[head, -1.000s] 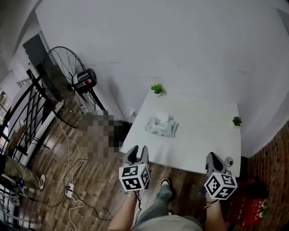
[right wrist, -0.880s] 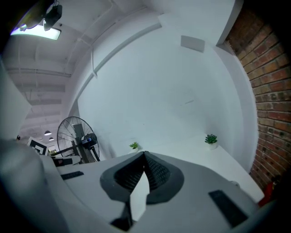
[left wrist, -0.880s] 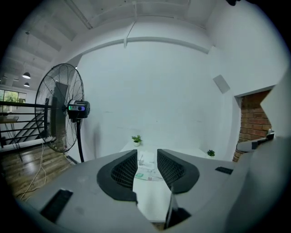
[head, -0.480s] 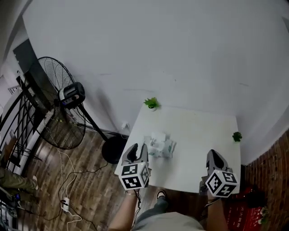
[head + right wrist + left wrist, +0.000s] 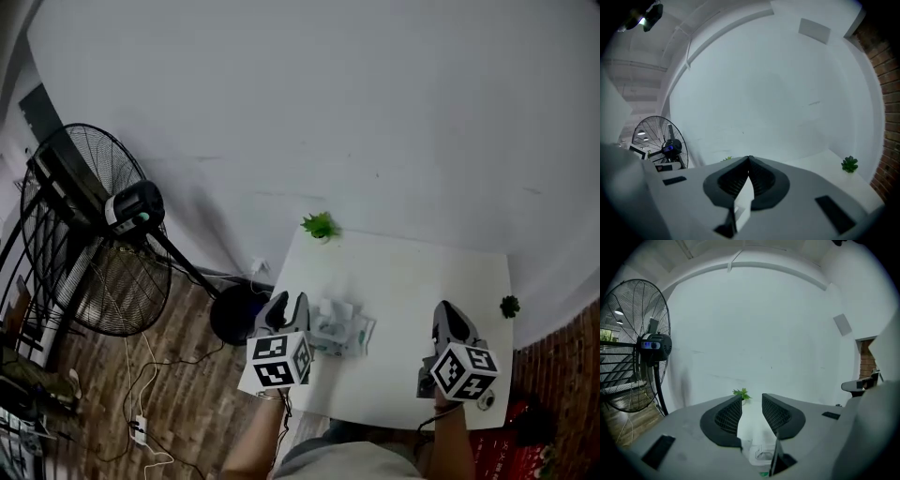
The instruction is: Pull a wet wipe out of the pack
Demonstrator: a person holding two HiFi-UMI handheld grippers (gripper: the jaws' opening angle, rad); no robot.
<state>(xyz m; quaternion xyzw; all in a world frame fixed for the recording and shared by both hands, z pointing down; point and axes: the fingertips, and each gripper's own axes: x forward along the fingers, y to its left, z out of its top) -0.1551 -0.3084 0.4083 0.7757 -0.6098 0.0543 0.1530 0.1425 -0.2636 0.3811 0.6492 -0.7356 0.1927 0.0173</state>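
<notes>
My left gripper [image 5: 286,305] hovers just left of the wipe pack [image 5: 345,334] on the near left part of the white counter [image 5: 412,281], jaws apart, probably ready to steady it. My right gripper [image 5: 446,314] hangs well to the right, jaws closed on nothing.

My feed is dim, cool and bluish in every view. In the head view the wall [image 5: 375,122] reads an even grey. The fan [image 5: 94,244] throws a soft shadow to its right, and straight lines bow toward the frame edges. Both gripper views are fisheye circles with black corners. The left hand-held gripper [image 5: 751,401] and right hand-held gripper [image 5: 749,161] go soft close to the lens. A small lamp [image 5: 647,16] glares at the upper left of the right gripper view.
</notes>
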